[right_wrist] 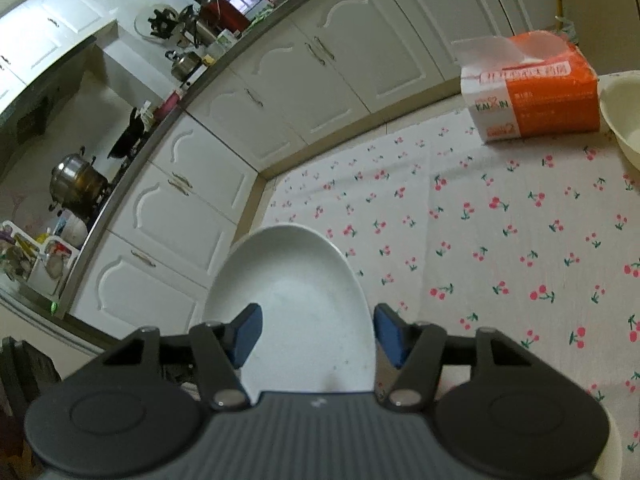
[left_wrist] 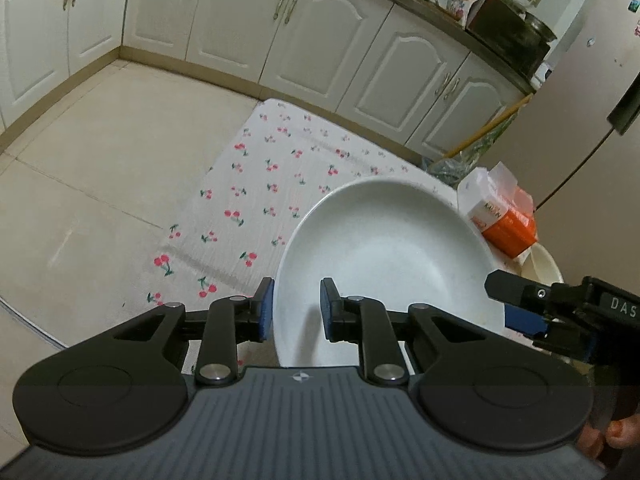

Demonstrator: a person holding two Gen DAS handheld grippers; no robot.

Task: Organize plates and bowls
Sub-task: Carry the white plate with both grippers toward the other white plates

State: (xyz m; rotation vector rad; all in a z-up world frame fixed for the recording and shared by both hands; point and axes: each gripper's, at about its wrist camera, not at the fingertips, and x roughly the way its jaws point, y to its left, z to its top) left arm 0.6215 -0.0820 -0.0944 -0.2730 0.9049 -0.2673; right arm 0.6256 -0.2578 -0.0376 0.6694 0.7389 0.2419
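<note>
White plate (left_wrist: 384, 256): lower centre of both wrist views, lifted over the cherry-print cloth (left_wrist: 256, 200). Your left tool (left_wrist: 298, 308) is clamped on its near rim, one pad outside, one inside. Your right tool (right_wrist: 318, 334) straddles the opposite rim, half-wide; contact unclear. Orange tissue pack (right_wrist: 532, 92) and cream bowl (right_wrist: 624, 112): upper right, touching. White cabinets (left_wrist: 248, 20): top.

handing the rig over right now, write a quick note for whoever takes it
Left gripper: shut on the near rim of the white plate.
Right gripper: shut across the same plate's other edge; both hold it over the cherry-print cloth.
Cream bowl sits at the cloth's far edge beside the orange tissue pack.
Done: plate picked up.
Left: set it down where it belongs, then deal with the bowl.
</note>
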